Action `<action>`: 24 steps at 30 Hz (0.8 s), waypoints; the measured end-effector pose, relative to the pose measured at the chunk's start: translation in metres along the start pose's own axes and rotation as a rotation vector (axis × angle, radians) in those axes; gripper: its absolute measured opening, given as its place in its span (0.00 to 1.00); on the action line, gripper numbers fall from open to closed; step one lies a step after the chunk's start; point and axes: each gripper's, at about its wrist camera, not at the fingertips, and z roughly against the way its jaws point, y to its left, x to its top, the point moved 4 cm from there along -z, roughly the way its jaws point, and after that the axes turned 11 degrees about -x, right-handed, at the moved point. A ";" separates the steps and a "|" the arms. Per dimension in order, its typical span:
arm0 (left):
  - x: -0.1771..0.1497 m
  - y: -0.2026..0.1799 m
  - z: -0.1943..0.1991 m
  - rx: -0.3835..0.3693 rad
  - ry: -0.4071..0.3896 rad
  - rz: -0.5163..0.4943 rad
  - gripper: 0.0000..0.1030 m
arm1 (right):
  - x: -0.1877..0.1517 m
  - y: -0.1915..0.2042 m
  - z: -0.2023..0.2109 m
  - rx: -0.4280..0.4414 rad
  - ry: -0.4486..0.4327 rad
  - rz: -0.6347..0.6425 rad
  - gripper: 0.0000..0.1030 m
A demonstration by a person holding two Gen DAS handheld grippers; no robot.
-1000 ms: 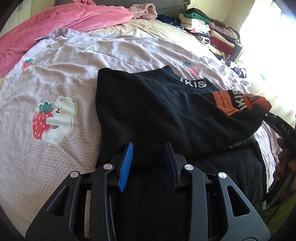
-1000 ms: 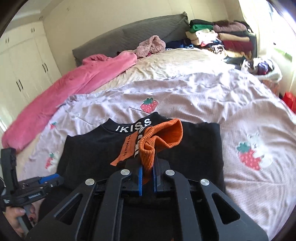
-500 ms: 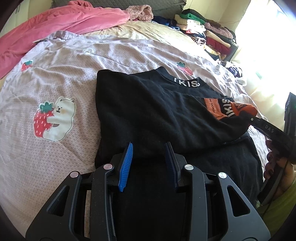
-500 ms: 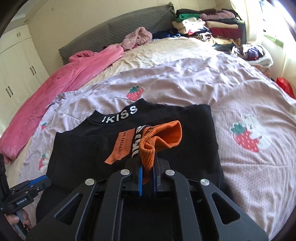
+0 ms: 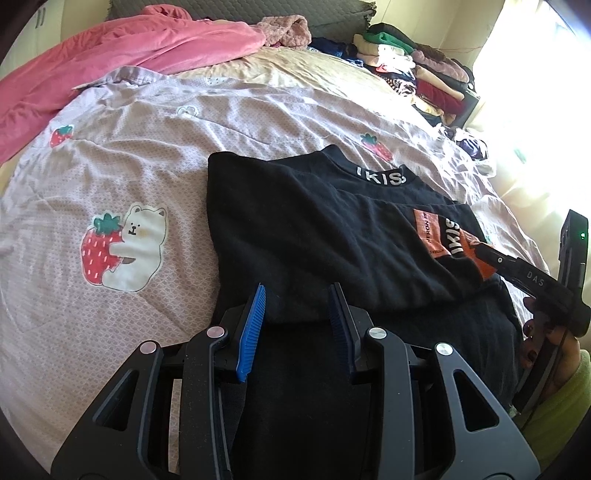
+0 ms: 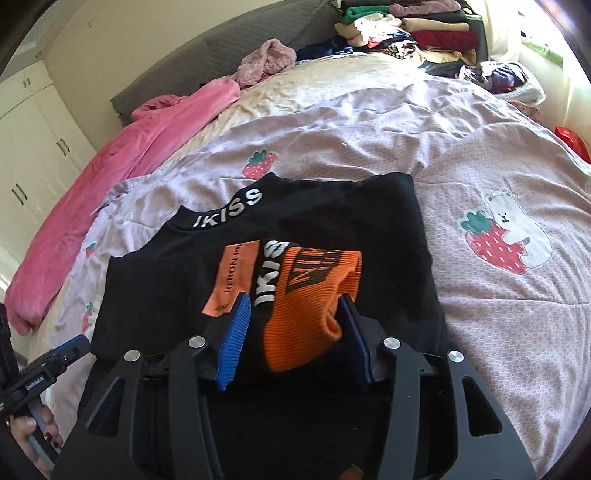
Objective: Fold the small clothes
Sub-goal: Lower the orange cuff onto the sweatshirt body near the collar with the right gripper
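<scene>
A black sweater (image 5: 314, 229) with a white-lettered collar lies on the bed, its sleeves folded across the body. It also shows in the right wrist view (image 6: 332, 229). The orange ribbed cuff (image 6: 314, 295) lies on the sweater between the open jaws of my right gripper (image 6: 293, 306); the pads do not press it. My left gripper (image 5: 297, 299) is open and empty over the sweater's lower left part. The right gripper's side (image 5: 524, 273) shows at the right of the left wrist view.
The bed has a lilac strawberry-print quilt (image 5: 122, 184). A pink blanket (image 5: 122, 51) lies at the far left, a stack of folded clothes (image 6: 413, 33) at the far right. White wardrobe doors (image 6: 33, 147) stand on the left.
My right gripper has opened and let go of the orange cuff, which now rests flat on the sweater. My left gripper has stayed open and shifted only slightly.
</scene>
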 end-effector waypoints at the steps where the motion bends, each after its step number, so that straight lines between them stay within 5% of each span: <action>1: 0.000 0.000 0.000 0.007 0.000 -0.001 0.27 | 0.000 -0.001 -0.001 0.012 0.007 -0.008 0.48; 6: 0.002 0.000 0.000 0.012 -0.004 -0.005 0.28 | 0.004 -0.001 -0.002 0.040 0.012 -0.028 0.46; 11: 0.003 -0.003 -0.007 0.017 -0.001 -0.034 0.28 | 0.011 0.003 0.000 0.028 -0.019 0.002 0.08; 18: -0.003 0.000 -0.020 0.020 0.033 -0.037 0.28 | 0.014 0.003 0.012 -0.032 -0.096 0.080 0.08; 24: -0.003 0.000 -0.017 0.015 0.037 -0.028 0.28 | 0.006 -0.010 -0.006 -0.093 -0.005 0.037 0.10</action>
